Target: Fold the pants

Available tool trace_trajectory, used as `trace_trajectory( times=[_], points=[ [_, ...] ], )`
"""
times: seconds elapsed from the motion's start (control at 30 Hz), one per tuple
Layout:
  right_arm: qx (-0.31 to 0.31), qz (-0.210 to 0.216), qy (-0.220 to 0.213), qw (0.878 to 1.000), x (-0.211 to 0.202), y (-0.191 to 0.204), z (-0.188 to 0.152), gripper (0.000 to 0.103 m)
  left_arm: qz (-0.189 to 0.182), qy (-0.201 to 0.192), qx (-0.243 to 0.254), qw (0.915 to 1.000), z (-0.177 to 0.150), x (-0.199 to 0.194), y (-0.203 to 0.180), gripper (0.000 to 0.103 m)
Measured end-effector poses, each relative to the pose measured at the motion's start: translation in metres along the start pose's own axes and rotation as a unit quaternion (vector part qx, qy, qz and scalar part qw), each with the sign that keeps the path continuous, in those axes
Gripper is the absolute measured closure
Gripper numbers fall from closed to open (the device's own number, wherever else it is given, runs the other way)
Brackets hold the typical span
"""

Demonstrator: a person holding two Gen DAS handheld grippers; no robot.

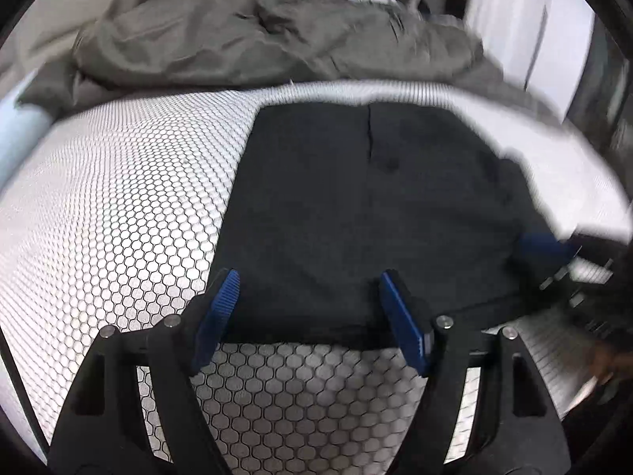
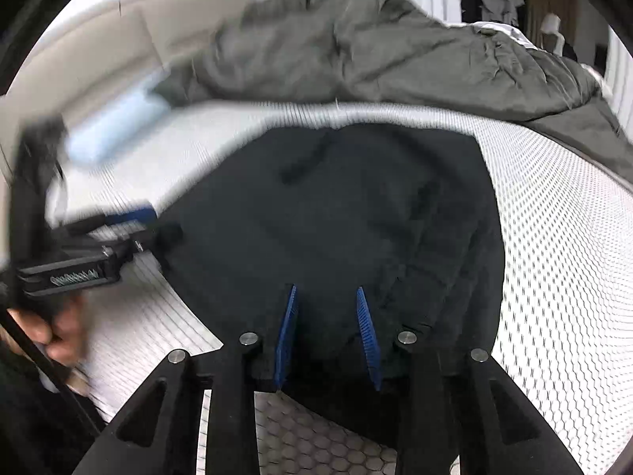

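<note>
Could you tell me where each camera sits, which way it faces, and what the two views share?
Left wrist: on the left hand-held gripper, facing forward over the dark pants on the honeycomb mat; the right hand-held gripper shows at right.
Right wrist: on the right hand-held gripper, jaws open over the pants' near edge; the person's left hand shows.
Shared: pants, mat, grey-green quilt.

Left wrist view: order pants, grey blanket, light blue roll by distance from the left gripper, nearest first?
1. Pants: dark, flat on the honeycomb mat, near edge lying between the open jaws of the left gripper.
2. Light blue roll: far left edge, past the mat's side.
3. Grey blanket: crumpled heap at the back, beyond the mat.
</note>
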State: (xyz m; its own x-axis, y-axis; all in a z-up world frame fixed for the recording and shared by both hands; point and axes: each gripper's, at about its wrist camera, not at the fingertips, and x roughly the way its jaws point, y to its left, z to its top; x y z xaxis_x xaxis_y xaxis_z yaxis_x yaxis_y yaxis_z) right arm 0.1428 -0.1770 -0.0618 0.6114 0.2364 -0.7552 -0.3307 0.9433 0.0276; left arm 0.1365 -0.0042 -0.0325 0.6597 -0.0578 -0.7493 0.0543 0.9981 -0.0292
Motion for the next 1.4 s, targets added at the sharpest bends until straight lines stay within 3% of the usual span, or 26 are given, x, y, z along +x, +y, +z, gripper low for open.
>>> trace_trajectory(
  times=[0.1, 0.23, 0.33, 0.43, 0.53, 0.57, 0.63, 0.7, 0.77, 0.9, 1.17, 1.4],
  points=[
    [0.002, 0.020, -0.005, 1.000, -0.008, -0.011, -0.008, 0.075, -0.003, -0.014, -0.004, 0.9999, -0.006, -0.004, 0.006, 0.032],
    [0.039, -0.011, -0.019, 0.999, -0.031, -0.042, -0.020, 0.071, -0.002, -0.011, -0.038, 0.9992, -0.009, 0.000, 0.016, 0.026],
    [0.076, 0.000, -0.027, 0.997, -0.035, -0.053, -0.021, 0.070, 0.010, -0.015, -0.032, 0.9993, -0.006, 0.002, 0.013, 0.026],
    [0.055, -0.018, -0.065, 0.996, -0.049, -0.047, -0.024, 0.049, 0.019, -0.020, -0.035, 0.9990, -0.005, 0.006, 0.013, 0.023],
    [0.077, -0.016, -0.021, 0.997, -0.021, -0.054, -0.030, 0.049, 0.030, -0.026, -0.036, 0.9986, -0.005, 0.008, 0.012, 0.021],
    [0.092, -0.009, -0.024, 0.995, -0.020, -0.057, -0.028, 0.049, 0.031, -0.030, -0.038, 0.9984, -0.004, 0.006, 0.012, 0.021],
    [0.089, -0.006, -0.040, 0.995, -0.030, -0.056, -0.024, 0.044, 0.032, -0.042, -0.044, 0.9976, -0.006, -0.004, 0.012, 0.021],
    [0.080, -0.014, -0.061, 0.995, -0.046, -0.051, -0.023, 0.017, 0.030, -0.063, -0.049, 0.9964, -0.011, -0.023, 0.009, 0.020],
    [0.070, -0.022, -0.101, 0.992, -0.067, -0.045, -0.028, 0.010, 0.025, -0.080, -0.047, 0.9954, -0.015, -0.038, 0.003, 0.016],
    [0.065, -0.016, -0.139, 0.988, -0.099, -0.039, -0.047, 0.000, 0.018, -0.124, -0.041, 0.9913, -0.028, -0.072, -0.012, 0.001],
    [0.075, -0.013, -0.225, 0.971, -0.144, -0.025, -0.075, 0.000, 0.011, -0.159, -0.026, 0.9868, -0.045, -0.110, -0.030, 0.000],
    [0.071, -0.011, -0.225, 0.972, -0.144, -0.014, -0.076, 0.000, 0.016, -0.174, -0.016, 0.9844, -0.048, -0.122, -0.032, 0.000]
  ],
)
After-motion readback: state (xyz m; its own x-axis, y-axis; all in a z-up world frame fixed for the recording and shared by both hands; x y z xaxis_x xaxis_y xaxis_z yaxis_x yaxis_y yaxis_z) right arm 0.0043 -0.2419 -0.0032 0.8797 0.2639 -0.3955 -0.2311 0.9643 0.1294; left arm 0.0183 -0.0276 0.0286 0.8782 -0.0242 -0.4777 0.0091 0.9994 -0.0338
